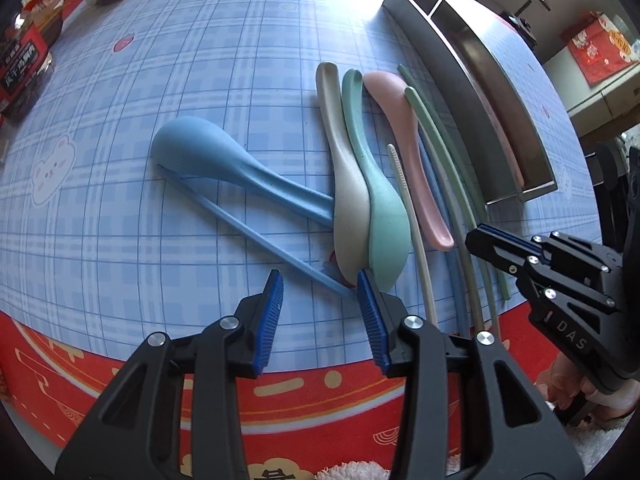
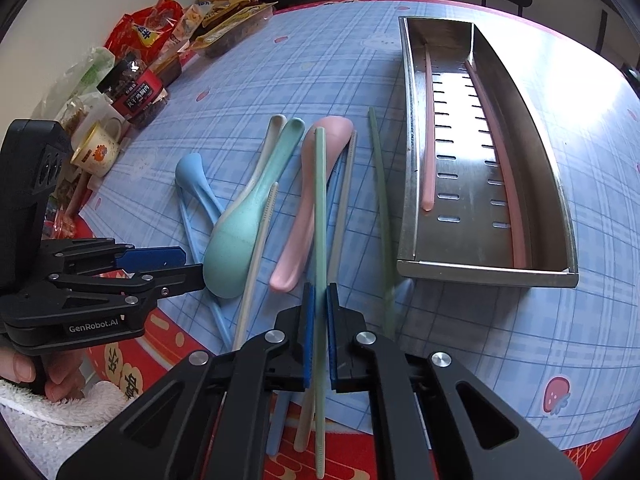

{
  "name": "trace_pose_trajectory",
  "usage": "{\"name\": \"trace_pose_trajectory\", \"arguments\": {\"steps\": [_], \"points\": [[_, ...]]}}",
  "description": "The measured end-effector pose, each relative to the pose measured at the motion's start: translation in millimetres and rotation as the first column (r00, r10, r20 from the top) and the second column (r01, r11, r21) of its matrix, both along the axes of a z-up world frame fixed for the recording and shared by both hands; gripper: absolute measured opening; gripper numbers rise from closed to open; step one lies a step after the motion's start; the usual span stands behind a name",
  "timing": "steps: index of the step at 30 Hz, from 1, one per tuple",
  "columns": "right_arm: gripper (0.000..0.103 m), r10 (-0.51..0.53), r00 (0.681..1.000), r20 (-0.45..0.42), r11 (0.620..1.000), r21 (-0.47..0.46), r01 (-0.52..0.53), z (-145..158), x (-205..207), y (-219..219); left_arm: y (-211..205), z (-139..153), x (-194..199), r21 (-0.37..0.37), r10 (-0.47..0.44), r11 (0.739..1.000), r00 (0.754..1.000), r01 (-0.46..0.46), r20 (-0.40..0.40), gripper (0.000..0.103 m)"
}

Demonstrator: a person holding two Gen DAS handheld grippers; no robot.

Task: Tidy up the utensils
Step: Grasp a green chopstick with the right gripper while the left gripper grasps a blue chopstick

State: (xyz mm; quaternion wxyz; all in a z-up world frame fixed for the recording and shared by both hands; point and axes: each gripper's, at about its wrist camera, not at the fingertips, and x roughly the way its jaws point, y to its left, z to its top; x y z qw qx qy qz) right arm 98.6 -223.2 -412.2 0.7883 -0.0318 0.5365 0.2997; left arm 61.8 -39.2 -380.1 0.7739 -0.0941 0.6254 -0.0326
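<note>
Your right gripper is clenched on the light green chopstick, ready to carry it to the steel tray on the right, where two pink chopsticks lie. Your left gripper hangs released by the teal spoon.

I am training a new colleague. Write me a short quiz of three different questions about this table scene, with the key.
1. True or false: the right gripper is closed on a light green chopstick.
2. What lies inside the steel tray?
A. spoons
B. pink chopsticks
C. nothing
3. Fill in: the left gripper has open jaws, and one pad sits by the bowl of the ____ spoon.

Key:
1. True.
2. B, two pink chopsticks lie along the tray.
3. Teal.
</note>
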Motion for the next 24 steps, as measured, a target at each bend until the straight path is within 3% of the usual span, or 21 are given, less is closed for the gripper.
{"name": "trace_pose_trajectory", "arguments": {"steps": [2, 8, 16, 24], "points": [[0.006, 0.000, 1.000, 0.002, 1.000, 0.002, 0.000, 0.7, 0.3, -0.1, -10.0, -0.4, 3.3, 0.025, -0.028, 0.999, 1.000, 0.028, -0.003, 0.048], [0.006, -0.003, 1.000, 0.007, 1.000, 0.008, 0.003, 2.4, -0.2, -1.4, -37.7, -3.1, 9.7, 0.112, -0.087, 0.990, 0.996, 0.087, -0.007, 0.050], [0.006, -0.003, 1.000, 0.009, 1.000, 0.013, 0.003, 4.7, -2.6, -0.9, -43.6, -6.6, 12.3, 0.146, -0.071, 0.987, 0.997, 0.073, -0.018, 0.061], [0.006, -0.016, 1.000, 0.017, 1.000, 0.020, 0.016, 8.1, -2.7, -3.1, -45.0, -8.4, 21.5, 0.158, -0.092, 0.983, 0.995, 0.096, -0.033, 0.060]]}}
